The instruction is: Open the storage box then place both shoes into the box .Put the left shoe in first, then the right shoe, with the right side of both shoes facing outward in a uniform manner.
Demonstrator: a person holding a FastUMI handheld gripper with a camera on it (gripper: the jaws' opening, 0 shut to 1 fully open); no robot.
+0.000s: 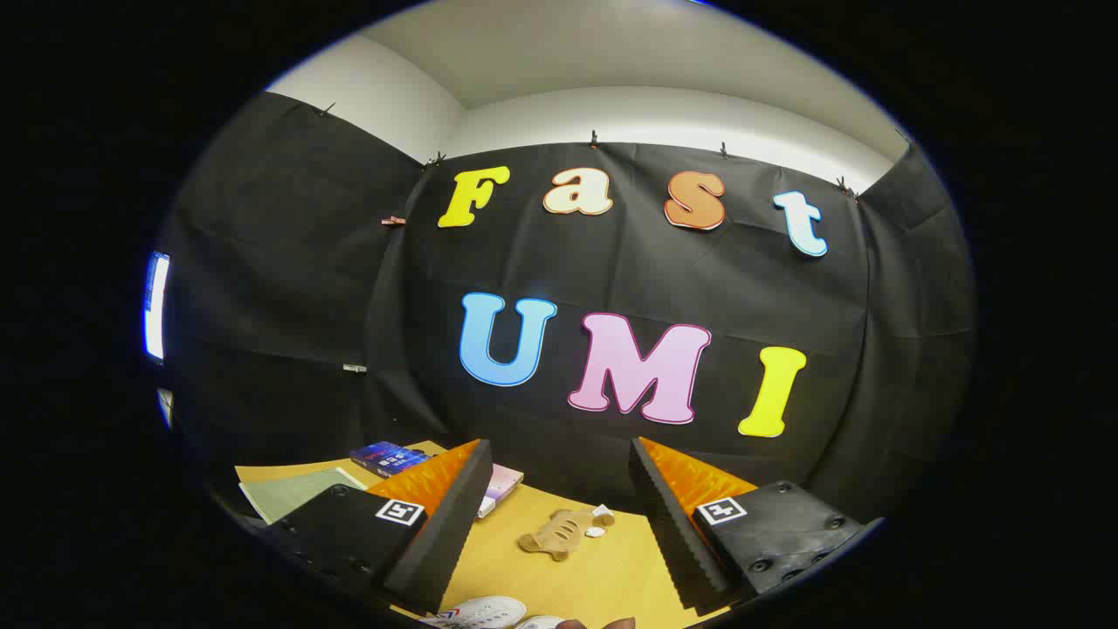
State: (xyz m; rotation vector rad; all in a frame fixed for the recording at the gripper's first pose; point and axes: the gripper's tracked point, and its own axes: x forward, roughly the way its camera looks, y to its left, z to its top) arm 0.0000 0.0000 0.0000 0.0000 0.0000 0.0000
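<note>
Gripper (pixel 559 489) fingers spread wide, empty; tan bread-shaped toy (pixel 559 533) on table (pixel 603 581) between them, white shoe (pixel 485 611) nearer.

Place: a recording booth set up indoors, not a lived-in room.
Walls: black cloth (pixel 288 262) hangs on all sides, pinned along its top edge with small clips (pixel 594 138).
Above the cloth: plain white wall (pixel 611 118) and ceiling.
Work surface: a yellow-tan table (pixel 594 577) pushed against the cloth.
Far left corner of the table: a dark blue box (pixel 389 457) beside a green sheet (pixel 293 494).
Rig: gripper (pixel 559 533) with spread, empty fingers carrying square black-and-white markers (pixel 400 512).
</note>
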